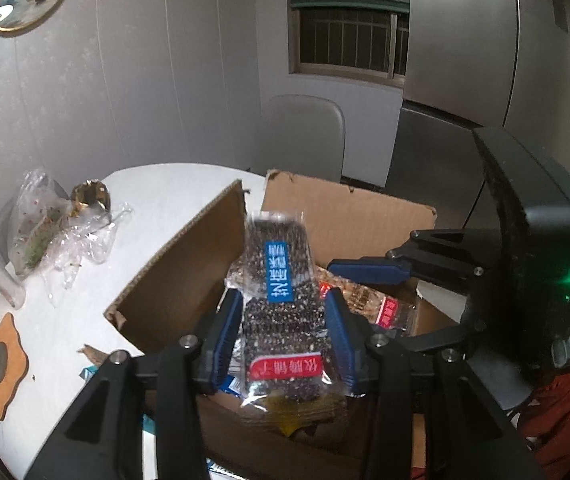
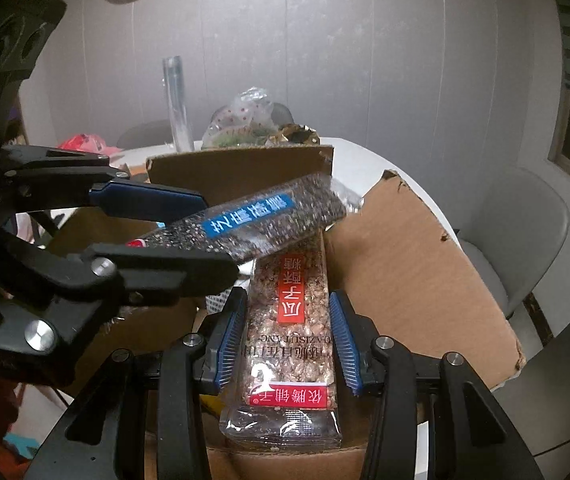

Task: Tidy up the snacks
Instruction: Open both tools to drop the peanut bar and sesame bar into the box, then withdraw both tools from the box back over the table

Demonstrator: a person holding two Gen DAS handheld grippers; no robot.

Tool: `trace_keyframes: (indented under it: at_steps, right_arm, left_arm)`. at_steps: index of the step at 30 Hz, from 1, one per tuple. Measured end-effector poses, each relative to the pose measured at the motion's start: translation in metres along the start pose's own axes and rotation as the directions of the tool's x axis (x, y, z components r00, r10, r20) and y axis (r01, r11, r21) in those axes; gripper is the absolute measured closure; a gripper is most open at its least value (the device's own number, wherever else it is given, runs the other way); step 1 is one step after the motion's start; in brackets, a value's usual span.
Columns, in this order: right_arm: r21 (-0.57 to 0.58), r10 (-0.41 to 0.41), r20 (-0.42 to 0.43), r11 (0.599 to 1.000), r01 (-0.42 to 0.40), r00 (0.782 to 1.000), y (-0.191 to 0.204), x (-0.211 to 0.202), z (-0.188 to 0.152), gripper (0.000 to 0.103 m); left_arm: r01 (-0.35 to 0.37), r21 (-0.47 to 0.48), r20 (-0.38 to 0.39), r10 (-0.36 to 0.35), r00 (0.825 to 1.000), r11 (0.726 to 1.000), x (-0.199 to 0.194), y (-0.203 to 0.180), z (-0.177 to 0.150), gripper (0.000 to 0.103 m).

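Filling the centre of the left wrist view, a clear-wrapped slab of black sesame brittle (image 1: 281, 312) with a blue label and a red end band is clamped between the ribbed blue pads of the left gripper (image 1: 283, 320), tilted above the open corrugated cardboard box (image 1: 349, 208). At lower centre of the right wrist view, the right gripper (image 2: 289, 332) pinches a glossy, reddish-brown, pebbly seed bar (image 2: 289, 320) with red labels, also over the box. Both sit on a smooth white table (image 1: 157, 200) near crinkled plastic bags (image 1: 57, 232).

The left claw (image 1: 283, 330) grips a dark snack bar (image 1: 281, 300), seemingly over the cardboard box (image 1: 173, 284).
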State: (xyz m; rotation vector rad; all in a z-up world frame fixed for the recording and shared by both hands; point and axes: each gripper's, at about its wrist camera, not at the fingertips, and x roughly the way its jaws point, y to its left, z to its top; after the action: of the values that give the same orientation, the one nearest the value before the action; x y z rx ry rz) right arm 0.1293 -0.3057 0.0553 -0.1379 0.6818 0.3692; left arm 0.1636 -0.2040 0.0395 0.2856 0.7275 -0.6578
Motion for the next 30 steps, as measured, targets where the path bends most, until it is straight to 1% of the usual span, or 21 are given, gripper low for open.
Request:
trace_keyframes:
  at_steps: [1,2,3,4,5,6,7,9,11,17,23,25,27,30]
  right_arm:
    - [-0.003,-0.002,-0.004,1.0,0.002,1.0,0.002,0.002,0.001,0.064]
    - [-0.006,-0.003,-0.01,1.0,0.003,1.0,0.003,0.004,0.0,0.063]
    - [-0.008,-0.001,-0.012,1.0,0.001,1.0,0.004,0.005,0.001,0.061]
    - [-0.011,-0.003,-0.016,1.0,0.002,1.0,0.005,0.005,0.002,0.057]
    - [-0.016,-0.004,-0.016,1.0,0.004,1.0,0.007,0.005,0.003,0.052]
    - [-0.021,-0.007,-0.015,1.0,0.007,1.0,0.008,0.005,0.002,0.049]
    - [-0.023,-0.012,-0.011,1.0,0.011,1.0,0.009,0.003,0.001,0.043]
    - [-0.029,-0.029,-0.001,0.999,0.029,1.0,0.011,-0.001,0.001,0.038]
    - [-0.027,-0.036,0.007,0.999,0.036,0.999,0.011,-0.006,-0.001,0.034]
    - [-0.011,-0.059,0.05,0.998,0.06,0.997,0.015,-0.027,-0.001,0.034]
    - [-0.008,-0.085,0.117,0.996,0.087,0.989,0.023,-0.056,-0.005,0.034]
    - [-0.006,-0.097,0.156,0.995,0.099,0.983,0.031,-0.067,-0.001,0.034]
    - [-0.006,-0.1,0.187,0.995,0.103,0.977,0.037,-0.079,-0.001,0.034]
    - [-0.026,-0.091,0.253,0.995,0.1,0.963,0.056,-0.096,0.005,0.034]
  left_arm:
    - [-0.003,0.001,0.002,0.003,1.0,1.0,0.0,0.0,0.0,0.062]
    - [-0.003,0.001,0.004,0.003,1.0,1.0,0.0,-0.001,-0.001,0.057]
    - [-0.003,-0.001,0.008,0.003,1.0,1.0,-0.001,-0.001,-0.001,0.048]
    - [-0.005,0.0,0.015,0.005,1.0,1.0,-0.004,-0.003,-0.001,0.042]
    - [-0.012,0.002,0.022,0.012,1.0,1.0,-0.006,-0.004,-0.002,0.034]
    - [-0.017,0.003,0.028,0.017,0.999,1.0,-0.009,-0.004,-0.003,0.029]
    - [-0.02,0.005,0.034,0.02,0.999,1.0,-0.012,-0.005,-0.003,0.027]
    - [-0.023,0.006,0.046,0.023,0.999,1.0,-0.016,-0.004,-0.005,0.022]
    - [-0.032,0.006,0.059,0.032,0.998,0.999,-0.021,-0.005,-0.007,0.02]
    - [-0.045,-0.012,0.113,0.046,0.992,0.999,-0.047,-0.006,-0.014,0.018]
    - [-0.064,-0.041,0.171,0.07,0.983,0.997,-0.083,0.007,-0.029,0.018]
    - [-0.074,-0.062,0.186,0.084,0.979,0.995,-0.096,0.016,-0.035,0.016]
    - [-0.1,-0.087,0.2,0.116,0.973,0.991,-0.109,0.026,-0.043,0.014]
    - [-0.133,-0.127,0.215,0.158,0.964,0.983,-0.129,0.042,-0.057,0.013]
